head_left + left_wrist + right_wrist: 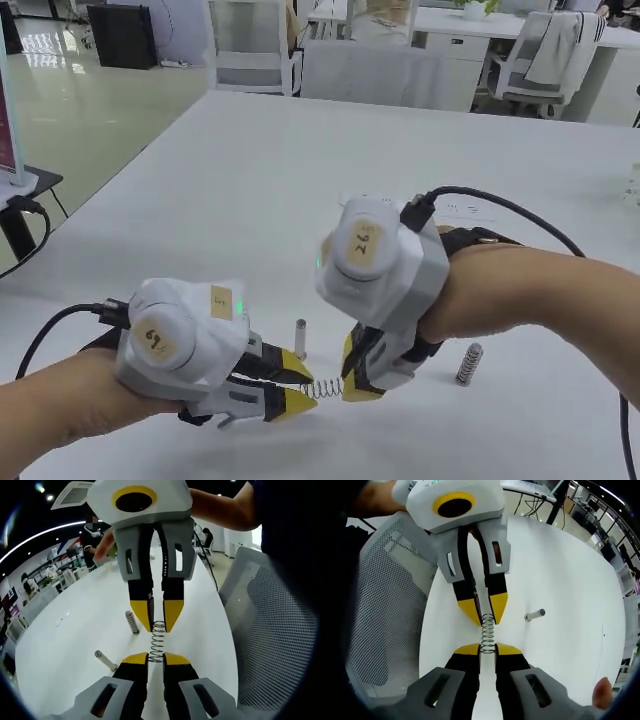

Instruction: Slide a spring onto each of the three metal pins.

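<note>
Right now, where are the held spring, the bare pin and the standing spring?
held spring (322, 388), head view, middle coils
bare pin (300, 338), head view, mid shaft
standing spring (469, 364), head view, middle coils

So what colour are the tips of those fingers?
Yellow, on black fingers; clearest in the left gripper view.

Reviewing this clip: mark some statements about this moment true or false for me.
1. The left tongs and the right tongs hold opposite ends of one spring. True.
2. A bare pin stands upright on the table. True.
3. The held spring is the only one in sight. False: a second spring stands upright near the person's right arm.
4. The table is black. False: it is white.
5. The bare pin lies flat between the tongs. False: it stands just behind them.
</note>
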Tool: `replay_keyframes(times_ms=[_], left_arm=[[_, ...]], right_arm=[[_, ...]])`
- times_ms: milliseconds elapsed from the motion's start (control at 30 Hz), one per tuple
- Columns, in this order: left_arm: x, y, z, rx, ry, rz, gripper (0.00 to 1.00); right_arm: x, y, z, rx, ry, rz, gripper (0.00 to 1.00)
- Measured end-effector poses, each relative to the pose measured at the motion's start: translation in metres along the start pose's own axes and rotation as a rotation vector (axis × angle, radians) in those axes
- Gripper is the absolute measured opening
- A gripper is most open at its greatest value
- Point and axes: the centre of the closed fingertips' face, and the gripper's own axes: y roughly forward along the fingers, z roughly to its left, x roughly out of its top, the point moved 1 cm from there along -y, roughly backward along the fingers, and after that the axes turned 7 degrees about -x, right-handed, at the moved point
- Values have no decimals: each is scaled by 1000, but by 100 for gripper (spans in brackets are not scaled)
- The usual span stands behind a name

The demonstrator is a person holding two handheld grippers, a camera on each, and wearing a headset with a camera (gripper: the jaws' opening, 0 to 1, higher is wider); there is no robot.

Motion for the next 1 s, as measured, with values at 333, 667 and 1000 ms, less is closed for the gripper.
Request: replay_keyframes(times_ms=[333,667,1000], left_arm=[[-2,2,-1,-2,-4,2,3],[-1,1,1,6,-16,-12,2],[0,0,2,14,-30,-31,2]], right_arm=[[11,-7,0,-6,0,-44,8],[22,-11,-2,-15,5,-96,8],[32,-15,-3,-22,10,-145,8]])
